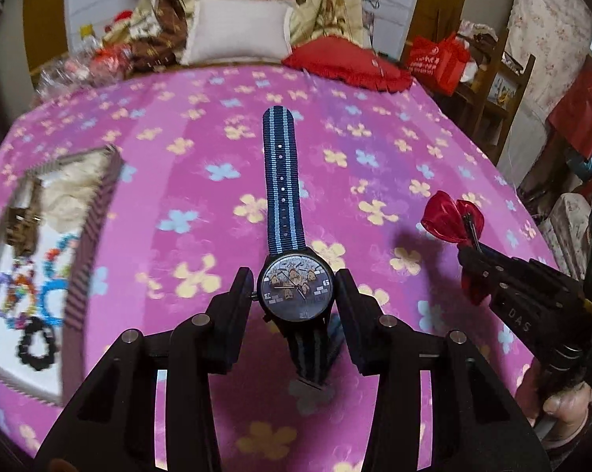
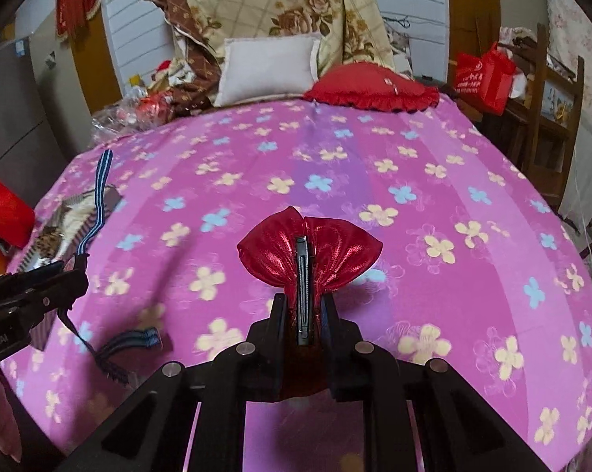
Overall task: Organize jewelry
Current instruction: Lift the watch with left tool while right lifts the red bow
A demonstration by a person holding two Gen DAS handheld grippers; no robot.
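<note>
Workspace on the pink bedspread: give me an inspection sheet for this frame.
Surface: pink floral bedspread, wrinkle-free.
Job's things: watch in left gripper; red bow hair clip in right gripper; striped tray at left holding bead bracelets.
Clutter: white pillow, red cushion, folded quilt.
Grippers: both shut on their items, lifted above the bedspread.
Cables: nothing seen.
Surroundings: red bag, wooden shelf.

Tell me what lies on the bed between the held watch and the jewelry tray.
Nothing: only bare floral bedspread lies between the watch and tray, shown in the left wrist view.
</note>
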